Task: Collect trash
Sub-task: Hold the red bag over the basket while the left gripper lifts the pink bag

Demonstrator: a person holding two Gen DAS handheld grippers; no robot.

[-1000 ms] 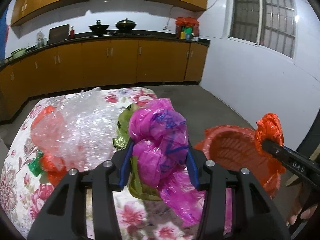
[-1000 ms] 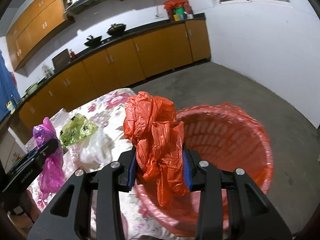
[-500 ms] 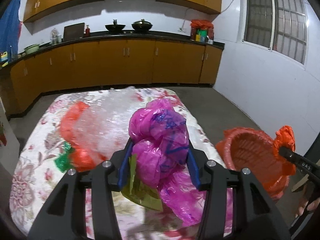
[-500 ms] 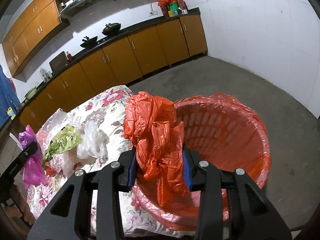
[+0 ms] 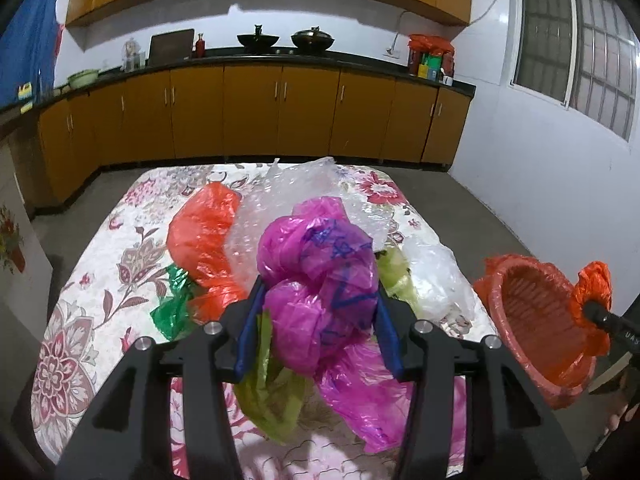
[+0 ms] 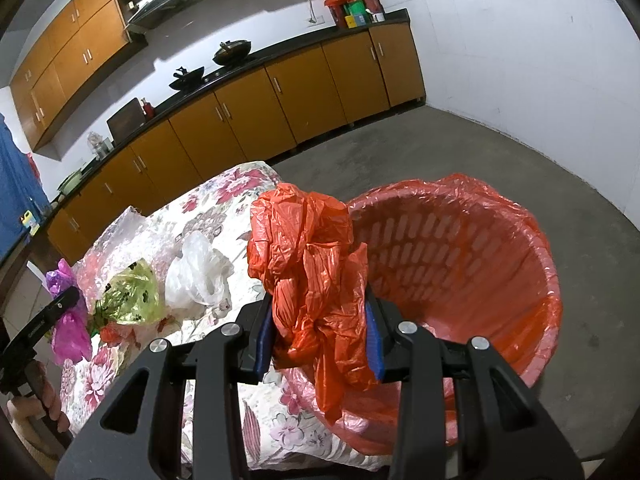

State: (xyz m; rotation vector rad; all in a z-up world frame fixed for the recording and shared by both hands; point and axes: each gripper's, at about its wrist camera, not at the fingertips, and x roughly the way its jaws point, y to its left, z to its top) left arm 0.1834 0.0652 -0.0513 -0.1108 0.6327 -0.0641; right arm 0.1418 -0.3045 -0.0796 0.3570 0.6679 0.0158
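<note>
My left gripper [image 5: 318,292] is shut on a crumpled magenta plastic bag [image 5: 316,256], held above the floral tablecloth [image 5: 100,280]. A yellow-green bag [image 5: 276,392] shows under it; whether it is gripped too, I cannot tell. My right gripper [image 6: 320,320] is shut on a wad of orange-red plastic bag [image 6: 308,240], beside the near-left rim of a red basket [image 6: 552,280] lined with red plastic. In the left wrist view the basket [image 5: 532,320] sits off the table's right side, with the right gripper [image 5: 592,308] at its far rim. The left gripper [image 6: 68,304] appears at the far left in the right wrist view.
More trash lies on the table: a red bag [image 5: 204,236], clear bubble wrap [image 5: 304,188], a dark green scrap [image 5: 172,308] and a whitish clear bag [image 5: 432,272]. Orange cabinets [image 5: 280,116] line the back wall. Bare concrete floor [image 6: 500,160] surrounds the basket.
My left gripper has drifted left, away from the basket, still holding the magenta bag; more of the table shows. The right gripper keeps its orange-red bag beside the basket rim.
</note>
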